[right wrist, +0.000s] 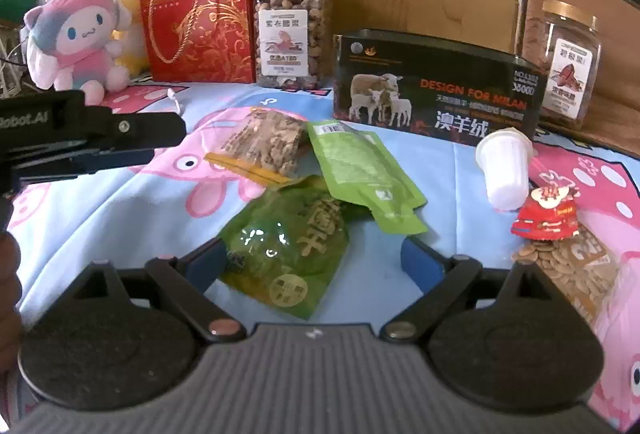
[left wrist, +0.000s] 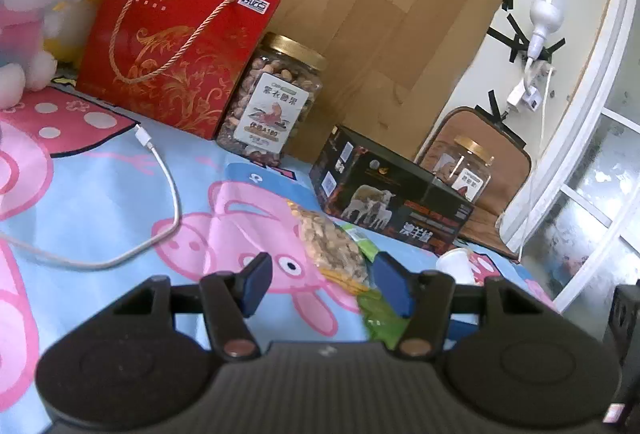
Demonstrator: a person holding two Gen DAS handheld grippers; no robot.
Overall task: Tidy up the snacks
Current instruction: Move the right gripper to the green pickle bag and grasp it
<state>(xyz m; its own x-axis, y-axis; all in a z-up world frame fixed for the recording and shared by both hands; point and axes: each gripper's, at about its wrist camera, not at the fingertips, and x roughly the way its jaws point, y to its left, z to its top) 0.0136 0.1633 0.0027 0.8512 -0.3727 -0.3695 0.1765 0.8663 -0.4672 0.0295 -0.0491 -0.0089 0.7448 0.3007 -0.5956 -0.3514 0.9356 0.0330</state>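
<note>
Loose snacks lie on a cartoon-print sheet. My right gripper (right wrist: 314, 262) stands wide open low over a translucent green snack bag (right wrist: 288, 246), which lies between its fingers without being pressed. Beyond that bag are a flat green pouch (right wrist: 360, 170) and a clear bag of nuts (right wrist: 264, 142). My left gripper (left wrist: 325, 284) is open and holds nothing, with the bag of nuts (left wrist: 332, 246) just ahead of its tips. In the right wrist view the left gripper (right wrist: 160, 144) comes in from the left, short of the nuts.
Along the back stand a red gift bag (right wrist: 204, 18), a nut jar (right wrist: 294, 30), a black box (right wrist: 436, 90) and a second jar (right wrist: 570, 62). A white cup (right wrist: 505, 170), a red wrapper (right wrist: 546, 218) and a seed bag (right wrist: 568, 270) lie right. Plush toys (right wrist: 76, 38) and a white cable (left wrist: 168, 186) are on the left.
</note>
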